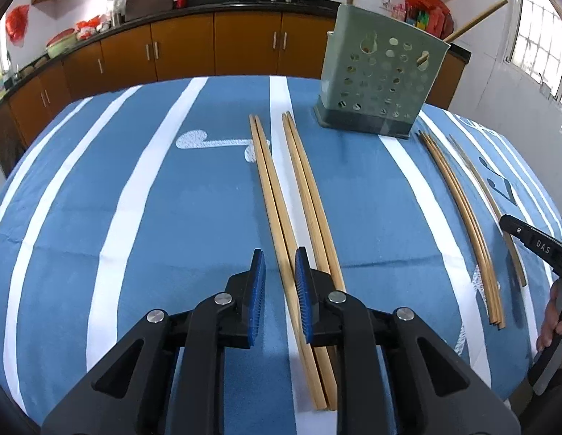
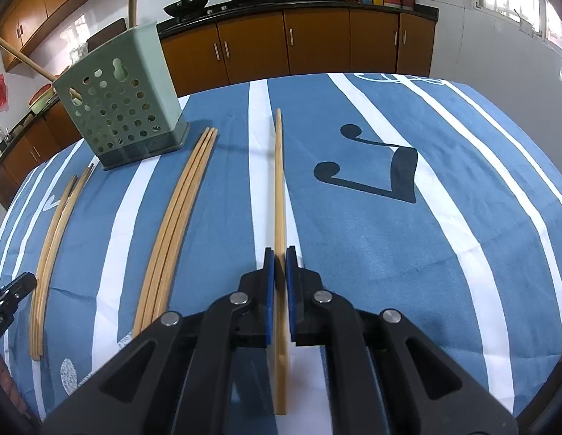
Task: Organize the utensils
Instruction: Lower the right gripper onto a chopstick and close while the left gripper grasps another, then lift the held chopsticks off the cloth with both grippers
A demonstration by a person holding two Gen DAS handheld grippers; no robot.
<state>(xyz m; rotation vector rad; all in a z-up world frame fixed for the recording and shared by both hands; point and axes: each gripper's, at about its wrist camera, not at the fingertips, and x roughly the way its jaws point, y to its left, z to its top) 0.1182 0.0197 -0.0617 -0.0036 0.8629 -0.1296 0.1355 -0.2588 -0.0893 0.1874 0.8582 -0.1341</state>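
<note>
Left gripper [image 1: 279, 275] low in the left view, jaws narrow around one pair of chopsticks [image 1: 277, 239] but pads not yet pressing; second pair [image 1: 309, 203] just to its right; three more sticks [image 1: 458, 203] at far right; green holder [image 1: 382, 83] at upper right on the blue cloth [image 1: 136, 199]; right gripper [image 2: 279, 264] low in the right view, clamped on a single stick [image 2: 279, 181].

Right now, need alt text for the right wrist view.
The right gripper is shut on a single light wooden chopstick lying on the blue white-striped tablecloth. To its left lie more wooden chopsticks and a perforated green plastic utensil holder.
</note>
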